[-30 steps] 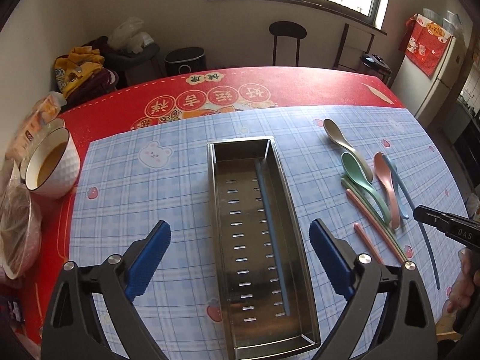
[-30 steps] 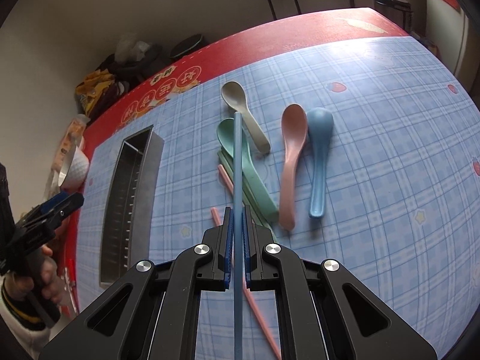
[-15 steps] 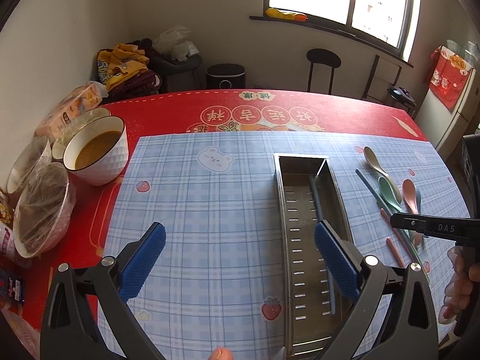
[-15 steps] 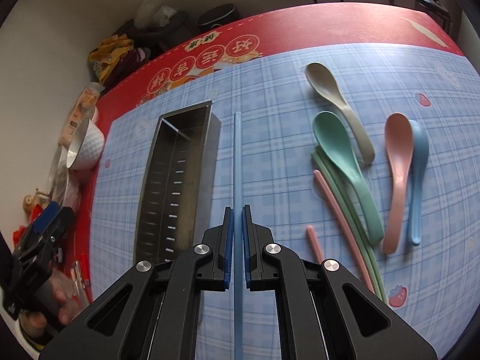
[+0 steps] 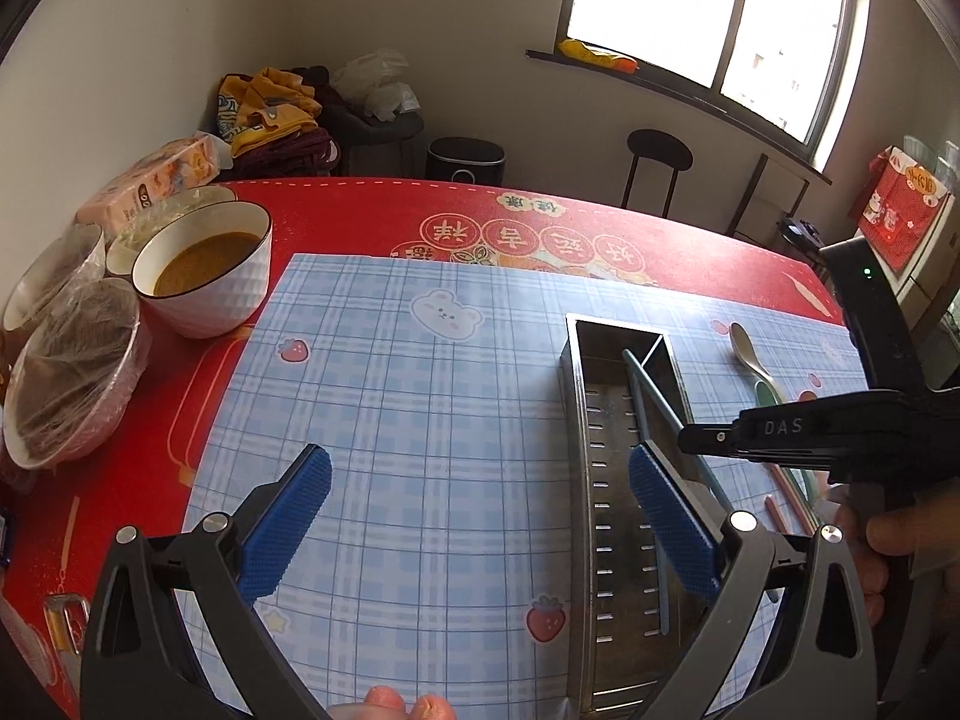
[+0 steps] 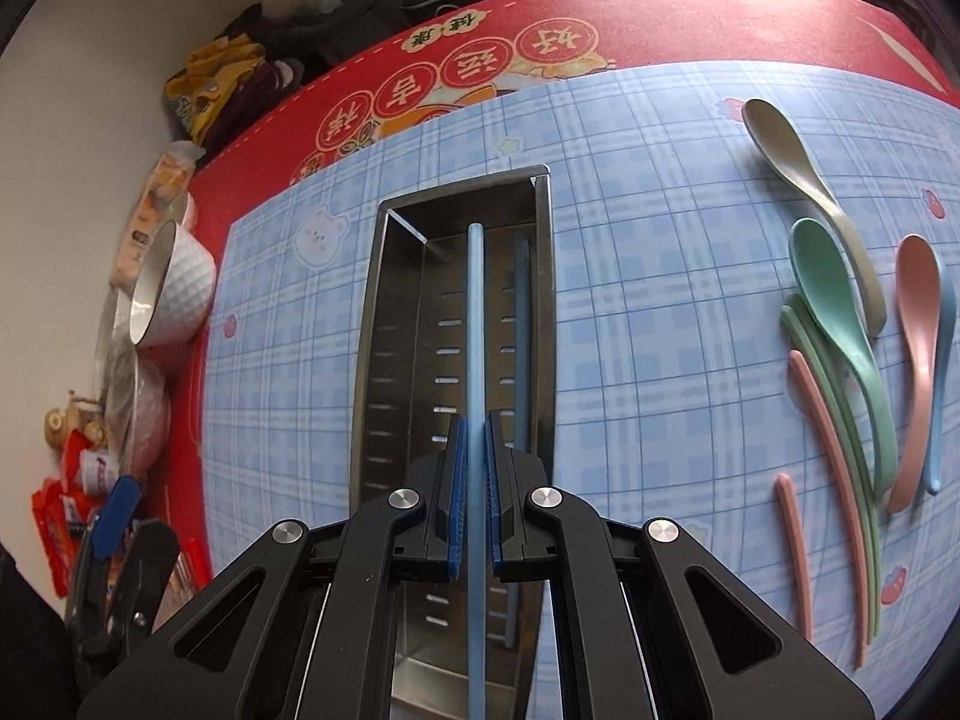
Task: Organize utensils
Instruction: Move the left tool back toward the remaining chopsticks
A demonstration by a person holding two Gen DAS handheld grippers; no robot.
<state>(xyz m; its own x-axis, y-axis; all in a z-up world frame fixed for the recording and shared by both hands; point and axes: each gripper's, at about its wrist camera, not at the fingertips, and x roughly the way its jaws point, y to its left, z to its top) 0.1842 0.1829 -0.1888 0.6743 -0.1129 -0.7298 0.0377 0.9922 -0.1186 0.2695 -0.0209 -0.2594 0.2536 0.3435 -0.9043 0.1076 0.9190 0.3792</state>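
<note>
Chopstick in pale blue, pinched between the pressed-together pads of the right gripper, has travelled in the last second from above the spoons to directly over the metal tray, lined up with its length beside the blue chopstick already lying inside. The left gripper has swung aside with its jaws spread wide and empty over the checked mat. Judging by this, the stick is ready to be lowered and let go, while spoons and other chopsticks wait on the mat.
</note>
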